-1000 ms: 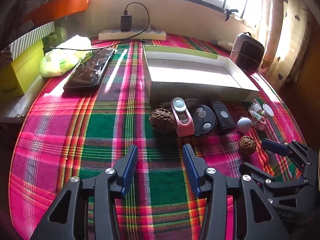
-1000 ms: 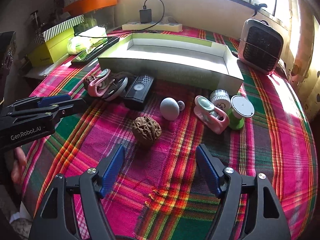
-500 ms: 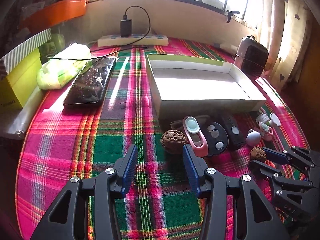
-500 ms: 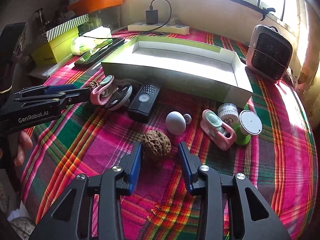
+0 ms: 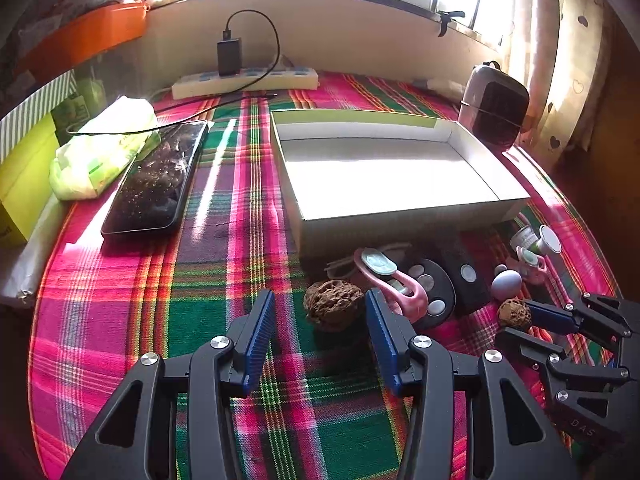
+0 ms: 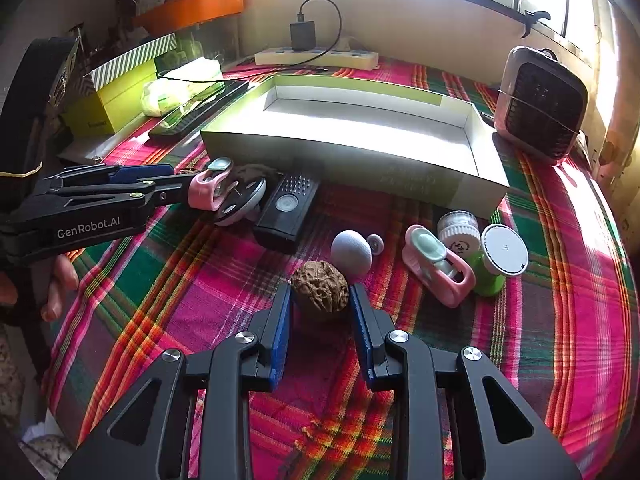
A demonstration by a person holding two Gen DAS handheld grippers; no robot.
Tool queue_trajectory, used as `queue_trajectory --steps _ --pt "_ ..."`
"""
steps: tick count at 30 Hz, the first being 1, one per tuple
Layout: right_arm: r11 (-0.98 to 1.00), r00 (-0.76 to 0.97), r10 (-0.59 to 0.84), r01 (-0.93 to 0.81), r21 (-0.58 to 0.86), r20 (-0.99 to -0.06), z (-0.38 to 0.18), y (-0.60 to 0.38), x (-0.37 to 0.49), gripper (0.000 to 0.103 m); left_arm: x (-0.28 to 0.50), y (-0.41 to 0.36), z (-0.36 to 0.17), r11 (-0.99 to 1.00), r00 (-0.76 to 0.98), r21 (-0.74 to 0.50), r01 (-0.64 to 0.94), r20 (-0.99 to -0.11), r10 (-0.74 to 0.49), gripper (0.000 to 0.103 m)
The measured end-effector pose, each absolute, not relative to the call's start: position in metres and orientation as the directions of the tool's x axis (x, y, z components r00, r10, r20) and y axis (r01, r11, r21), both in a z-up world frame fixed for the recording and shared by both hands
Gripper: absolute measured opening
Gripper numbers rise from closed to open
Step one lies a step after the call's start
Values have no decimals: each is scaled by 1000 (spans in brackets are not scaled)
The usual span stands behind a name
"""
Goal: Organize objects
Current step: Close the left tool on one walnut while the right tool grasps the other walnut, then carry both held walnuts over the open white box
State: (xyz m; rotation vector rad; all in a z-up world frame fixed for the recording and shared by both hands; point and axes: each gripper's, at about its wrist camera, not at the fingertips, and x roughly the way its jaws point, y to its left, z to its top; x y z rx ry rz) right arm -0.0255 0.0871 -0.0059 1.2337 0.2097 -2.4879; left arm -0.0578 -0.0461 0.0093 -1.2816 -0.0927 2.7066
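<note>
My right gripper (image 6: 321, 312) is shut on a brown walnut (image 6: 319, 291) that rests on the plaid cloth; in the left wrist view it shows at the right as right gripper (image 5: 524, 316) with that walnut (image 5: 513, 314) at its tips. My left gripper (image 5: 319, 322) stands open, and a second walnut (image 5: 333, 306) lies just past its fingertips, untouched. In the right wrist view the left gripper (image 6: 176, 184) reaches beside a pink gadget (image 6: 212, 188). The open white box (image 5: 400, 232) stands empty behind the row of objects.
Along the box front lie a round black remote (image 5: 434, 292), a black rectangular remote (image 6: 288, 208), a grey egg (image 6: 352, 254), another pink gadget (image 6: 438, 268), a small jar (image 6: 458, 228) and a green capped piece (image 6: 500, 260). Phone (image 5: 156, 184), tissue pack (image 5: 100, 152), heater (image 6: 540, 104).
The right gripper's jaws went from wide to pressed on the walnut and have stayed so. The left gripper has come closer to the other walnut, still open.
</note>
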Motion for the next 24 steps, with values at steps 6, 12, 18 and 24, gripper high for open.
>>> queue_trajectory --steps 6,12,18,24 --pt "-925 -554 -254 379 32 -793 -6 87 -26 30 -61 -47 5 -988 -615 -120 -94 -774 152 45" --pt "-925 -552 -257 378 36 -793 -6 88 -27 30 -61 -49 5 -988 -616 -131 -84 -773 155 38" --pt "-925 -551 -258 377 38 -793 -6 87 -27 30 -60 -49 6 -989 -615 -124 -85 -774 150 28" --pt "-927 -550 -260 373 45 -794 -5 87 -28 30 -57 -51 9 -989 -617 -120 -80 -774 144 28"
